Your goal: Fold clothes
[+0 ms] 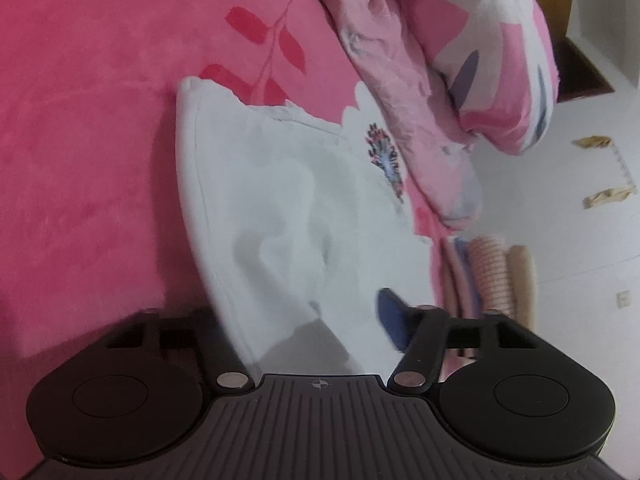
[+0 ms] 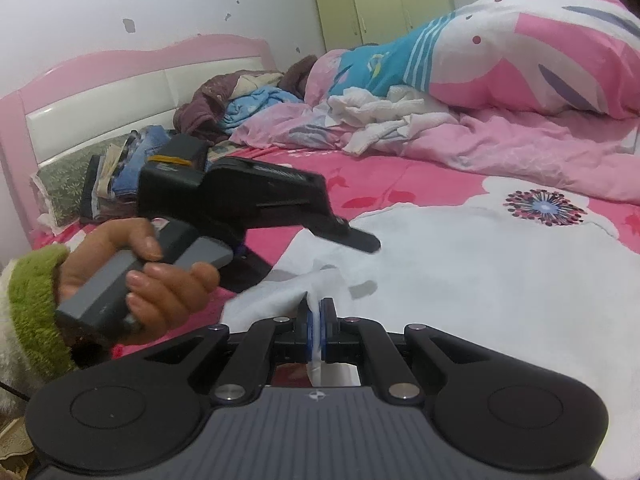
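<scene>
A white garment [image 1: 288, 200] lies spread on the pink bed sheet [image 1: 88, 128]. In the left wrist view my left gripper [image 1: 304, 320] stands open over the garment's near edge. The cloth covers its left finger, and only the blue pad [image 1: 390, 312] of the right finger shows. In the right wrist view my right gripper [image 2: 316, 320] is shut on a raised fold of the white garment [image 2: 480, 280] at its near corner. A hand [image 2: 140, 272] in a green sleeve holds the left gripper [image 2: 362, 242] just left of that fold, with its tip above the cloth.
A rumpled pink quilt [image 2: 500, 148] and a large flowered pillow [image 2: 540, 48] lie along the far side of the bed. Loose clothes [image 2: 248, 100] are heaped near the pink headboard [image 2: 120, 80], beside a stack of folded clothes [image 2: 116, 176]. Rolled items [image 1: 492, 276] sit past the bed's edge.
</scene>
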A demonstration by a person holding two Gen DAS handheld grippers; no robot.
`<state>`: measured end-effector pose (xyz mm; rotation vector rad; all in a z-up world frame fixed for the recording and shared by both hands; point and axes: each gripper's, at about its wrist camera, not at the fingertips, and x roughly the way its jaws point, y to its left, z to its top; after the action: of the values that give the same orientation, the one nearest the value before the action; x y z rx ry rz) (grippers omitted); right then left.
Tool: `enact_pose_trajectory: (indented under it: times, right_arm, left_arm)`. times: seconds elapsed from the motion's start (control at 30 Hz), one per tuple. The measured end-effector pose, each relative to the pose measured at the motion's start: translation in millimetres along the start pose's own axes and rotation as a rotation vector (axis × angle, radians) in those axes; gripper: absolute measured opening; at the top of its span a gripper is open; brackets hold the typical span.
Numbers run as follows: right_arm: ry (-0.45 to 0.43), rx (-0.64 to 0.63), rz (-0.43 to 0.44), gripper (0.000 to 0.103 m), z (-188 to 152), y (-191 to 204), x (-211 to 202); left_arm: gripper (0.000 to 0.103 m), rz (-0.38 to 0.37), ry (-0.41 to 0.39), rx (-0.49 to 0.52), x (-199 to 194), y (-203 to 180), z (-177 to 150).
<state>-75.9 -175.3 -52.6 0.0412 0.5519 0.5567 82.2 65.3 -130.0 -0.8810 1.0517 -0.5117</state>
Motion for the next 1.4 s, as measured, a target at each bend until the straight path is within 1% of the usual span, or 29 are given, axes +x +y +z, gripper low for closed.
enact_pose_trajectory:
  times: [0.03,0.1,0.2,0.3,0.4,0.57,0.67,0.77,0.87,0.97,1.0,1.03,1.07,1.1,1.13,1.17,1.2,1.27,1.3,1.4]
  right_arm:
    - [-0.004,0.002,0.003,0.003,-1,0,0]
    - [-0.018,0.021,0.008,0.003,-3,-3,-1]
    - [-0.043,0.06,0.011,0.002,-6,-10,-5]
    - [-0.083,0.109,0.006,0.002,-9,-21,-15]
    - [-0.127,0.158,-0.008,0.002,-12,-32,-29]
    - [-0.206,0.241,-0.074,0.002,-23,-59,-63]
    - [-0.249,0.292,-0.122,0.002,-31,-78,-86]
    - [-0.283,0.353,-0.169,0.002,-42,-97,-105]
    - [-0.307,0.438,-0.218,0.002,-61,-117,-121]
    - [-0.315,0.536,-0.263,0.002,-84,-135,-128]
    - [-0.316,0.57,-0.278,0.002,-91,-141,-129]
    - [-0.316,0.616,-0.277,0.002,-100,-148,-129]
    - [-0.316,0.661,-0.277,0.002,-108,-154,-129]
    - [-0.317,0.698,-0.271,0.002,-116,-159,-129]
    - [-0.319,0.737,-0.259,0.002,-123,-164,-129]
    - [-0.322,0.761,-0.249,0.002,-127,-167,-128]
    - [-0.328,0.78,-0.237,0.002,-130,-169,-128]
    - [-0.34,0.808,-0.214,0.002,-133,-174,-129]
    - [-0.342,0.816,-0.206,0.002,-133,-175,-129]
    - [-0.35,0.852,-0.18,0.002,-133,-180,-129]
  left_arm:
    - [0.042,0.011,-0.002,0.009,2,-1,1]
    - [0.021,0.044,-0.012,0.037,3,-6,1]
    - [0.012,0.082,-0.028,0.084,4,-21,1]
    - [0.008,0.122,-0.041,0.164,6,-48,-2]
    - [0.007,0.152,-0.045,0.262,14,-81,-7]
    - [0.006,0.179,-0.01,0.432,47,-142,-31]
    - [0.006,0.183,0.028,0.536,77,-178,-52]
    - [0.005,0.188,0.078,0.64,111,-208,-80]
    - [0.005,0.199,0.147,0.717,152,-228,-103]
    - [0.006,0.236,0.21,0.796,190,-236,-124]
    - [0.007,0.247,0.235,0.819,200,-236,-129]
    - [0.009,0.246,0.252,0.821,205,-235,-130]
    - [0.013,0.239,0.267,0.816,208,-232,-130]
    - [0.022,0.233,0.281,0.81,211,-230,-130]
    - [0.027,0.227,0.296,0.804,214,-228,-130]
    - [0.042,0.209,0.295,0.792,210,-227,-128]
    - [0.059,0.186,0.288,0.777,203,-227,-126]
    - [0.077,0.141,0.274,0.746,190,-227,-122]
    - [0.08,0.117,0.258,0.739,180,-228,-120]
    - [0.085,0.053,0.205,0.722,147,-233,-109]
